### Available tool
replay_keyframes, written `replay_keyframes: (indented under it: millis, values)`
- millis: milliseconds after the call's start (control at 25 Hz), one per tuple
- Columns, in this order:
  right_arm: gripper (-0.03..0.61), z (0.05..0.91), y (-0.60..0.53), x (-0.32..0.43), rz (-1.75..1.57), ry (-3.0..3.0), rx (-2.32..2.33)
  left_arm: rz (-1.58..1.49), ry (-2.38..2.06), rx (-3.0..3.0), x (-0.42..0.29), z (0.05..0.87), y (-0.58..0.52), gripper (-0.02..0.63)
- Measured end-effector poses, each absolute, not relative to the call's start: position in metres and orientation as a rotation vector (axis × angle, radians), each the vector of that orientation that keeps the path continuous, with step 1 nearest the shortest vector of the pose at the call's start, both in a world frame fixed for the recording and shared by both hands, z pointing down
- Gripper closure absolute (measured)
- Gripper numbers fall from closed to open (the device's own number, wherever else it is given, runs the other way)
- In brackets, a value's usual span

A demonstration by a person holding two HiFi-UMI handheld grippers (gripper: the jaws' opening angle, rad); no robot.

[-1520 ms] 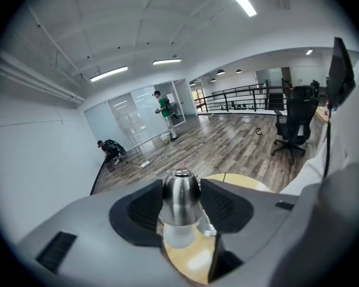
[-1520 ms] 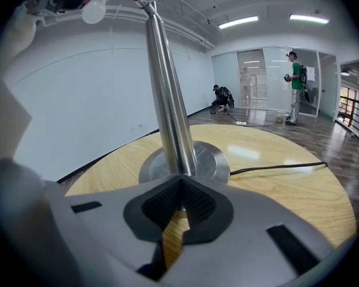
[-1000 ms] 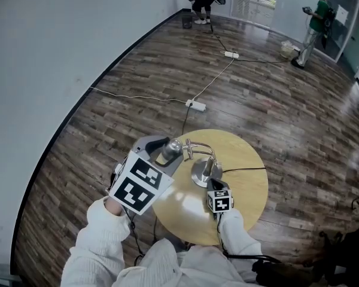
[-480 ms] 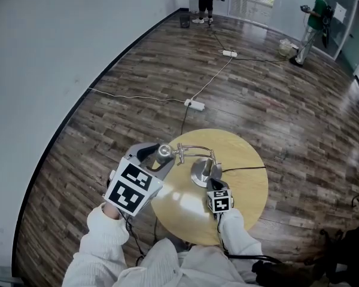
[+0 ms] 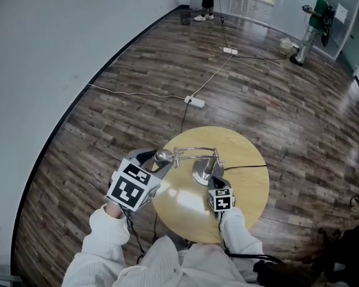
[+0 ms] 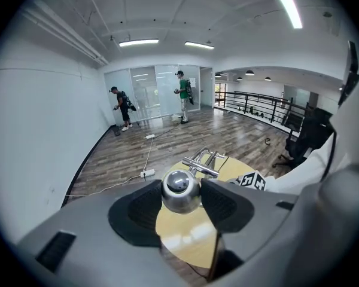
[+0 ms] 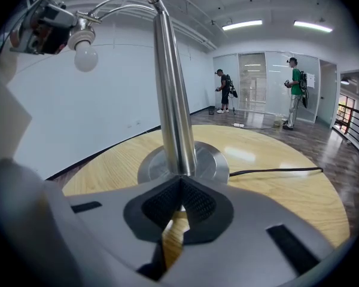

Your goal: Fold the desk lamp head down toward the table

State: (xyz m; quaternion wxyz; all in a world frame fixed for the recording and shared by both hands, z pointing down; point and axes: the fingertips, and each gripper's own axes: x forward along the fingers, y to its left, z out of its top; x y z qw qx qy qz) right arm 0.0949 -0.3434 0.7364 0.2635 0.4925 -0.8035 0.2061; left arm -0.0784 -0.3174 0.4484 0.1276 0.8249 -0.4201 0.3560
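Two tools are engaged. The left tool (image 5: 157,158) is clenched on the lamp head (image 6: 180,191), a polished round metal shell held about over the left edge of the tabletop (image 5: 245,190). The right tool (image 7: 179,187) has its jaws closed together, tips at the foot of the stem (image 7: 170,100) above the base (image 7: 210,163). Judged: rigid, smooth chrome that may slip in the pads, and the bare bulb (image 7: 86,57) is fragile. Grip the shell's sides and steady the stem low. Against a second ago, head and left tool sit lower and further left.
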Motion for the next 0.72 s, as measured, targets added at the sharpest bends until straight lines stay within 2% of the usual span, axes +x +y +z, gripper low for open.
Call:
replay_keyframes:
  millis: [720]
  values:
    - [0.566,0.737,-0.344,0.091,0.549,-2.148,1.361,0.985,-1.159,2.265,-0.101,0.523,-0.316,0.408]
